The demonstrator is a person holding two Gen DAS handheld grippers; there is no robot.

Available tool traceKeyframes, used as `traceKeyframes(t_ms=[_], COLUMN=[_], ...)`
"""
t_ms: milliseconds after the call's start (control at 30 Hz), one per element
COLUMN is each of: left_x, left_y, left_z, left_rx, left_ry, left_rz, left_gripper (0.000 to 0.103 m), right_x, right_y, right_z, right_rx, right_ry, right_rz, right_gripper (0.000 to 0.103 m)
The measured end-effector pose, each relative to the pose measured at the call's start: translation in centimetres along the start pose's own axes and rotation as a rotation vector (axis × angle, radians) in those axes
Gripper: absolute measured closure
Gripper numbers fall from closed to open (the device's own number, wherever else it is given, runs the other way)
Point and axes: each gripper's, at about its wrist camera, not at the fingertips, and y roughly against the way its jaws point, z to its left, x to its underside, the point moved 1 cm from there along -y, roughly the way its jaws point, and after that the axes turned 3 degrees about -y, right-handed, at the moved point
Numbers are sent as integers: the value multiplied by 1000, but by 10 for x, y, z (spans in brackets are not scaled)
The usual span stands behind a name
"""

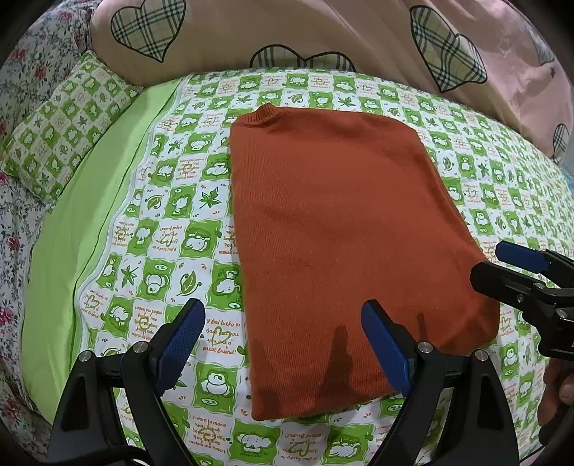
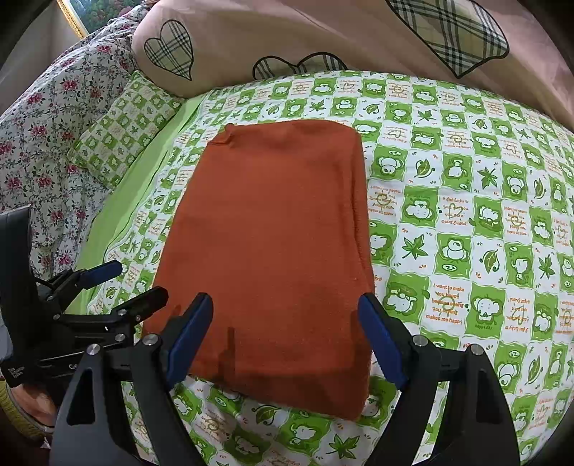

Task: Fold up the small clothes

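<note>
A rust-orange knit sweater (image 1: 333, 229) lies flat on the bed, folded into a long rectangle with its collar at the far end; it also shows in the right wrist view (image 2: 272, 251). My left gripper (image 1: 283, 344) is open and empty, hovering over the sweater's near left corner. My right gripper (image 2: 287, 337) is open and empty above the sweater's near edge. The right gripper also shows at the right edge of the left wrist view (image 1: 502, 269), and the left gripper at the left of the right wrist view (image 2: 129, 283).
The bed is covered by a green-and-white checked cartoon sheet (image 1: 172, 222). A matching small pillow (image 1: 61, 125) lies at the far left. A pink quilt with plaid hearts (image 1: 323, 32) is heaped along the far side. A floral blanket (image 2: 53, 118) lies at the left.
</note>
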Motion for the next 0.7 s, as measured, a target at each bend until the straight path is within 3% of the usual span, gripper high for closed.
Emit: traceKeyframes(t_ms=[700], left_x=[-1], left_y=[2], left_z=[1], left_rx=[1], left_ry=[13], left_rz=[-9], left_gripper=[14], right_x=[0], right_y=[-1], right_z=[-2], right_rx=[2], right_ry=[-1], right_rz=[-15], right_gripper=[20])
